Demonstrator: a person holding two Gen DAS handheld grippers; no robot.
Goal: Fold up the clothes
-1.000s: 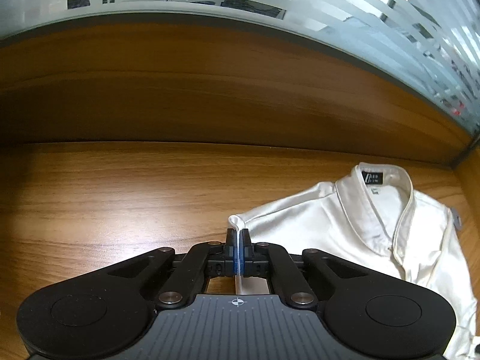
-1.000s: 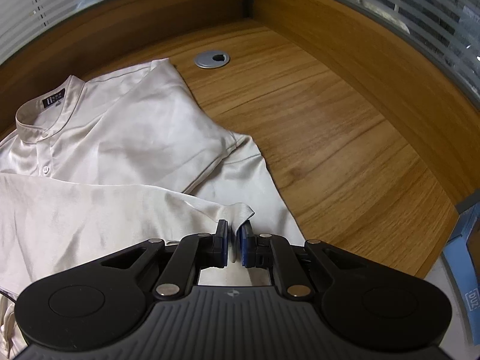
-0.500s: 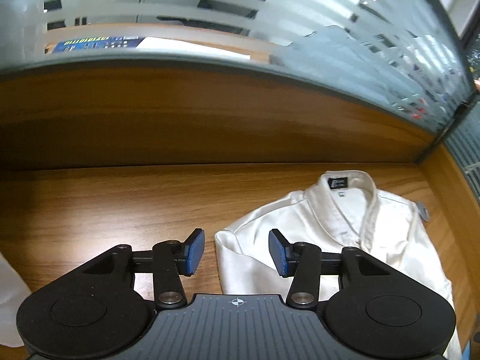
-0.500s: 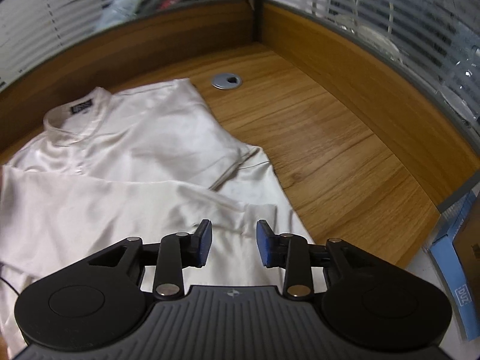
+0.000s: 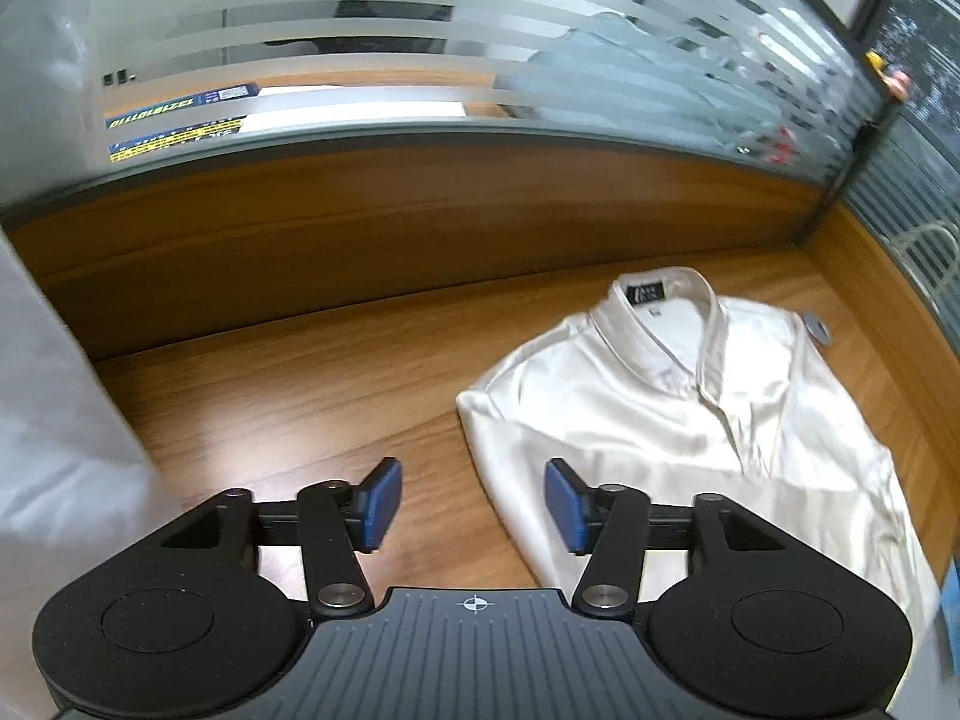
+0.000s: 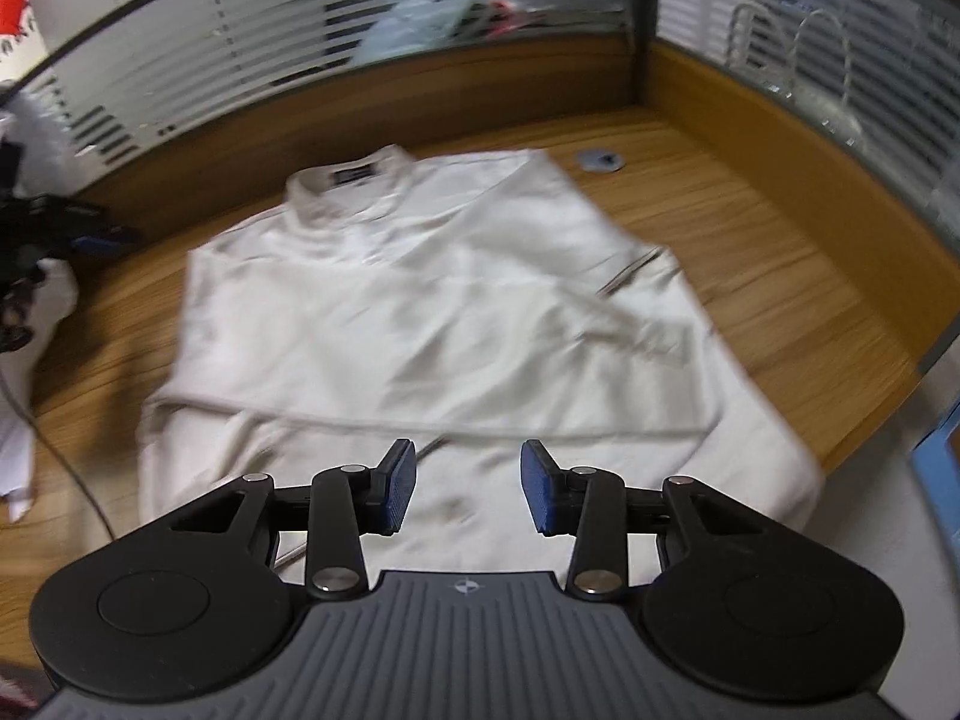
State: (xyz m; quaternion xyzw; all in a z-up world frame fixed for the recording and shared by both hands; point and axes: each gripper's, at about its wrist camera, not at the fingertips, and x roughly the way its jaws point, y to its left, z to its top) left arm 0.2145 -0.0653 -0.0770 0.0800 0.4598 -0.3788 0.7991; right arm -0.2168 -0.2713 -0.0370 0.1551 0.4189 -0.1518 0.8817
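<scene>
Left gripper (image 5: 473, 504) spread wide after just opening, nothing between the blue pads, bare wooden desk (image 5: 288, 408) beneath. Right gripper (image 6: 468, 495) parted more narrowly, also just opened, empty, hovering over the cream shirt (image 6: 432, 312). Shirt lying flat, collar toward the frame top, filling the right-wrist view's centre; only its left half at lower right in the left-wrist view (image 5: 660, 414). Cable grommet (image 6: 599, 159) clear at upper right only from the right wrist.

You worked at a wooden bench (image 5: 288, 420) boxed in by low wooden partitions (image 5: 420, 228). Striped frosted glass (image 5: 420, 30) topped them, and a grey cable grommet (image 6: 600, 160) sat near the corner.
</scene>
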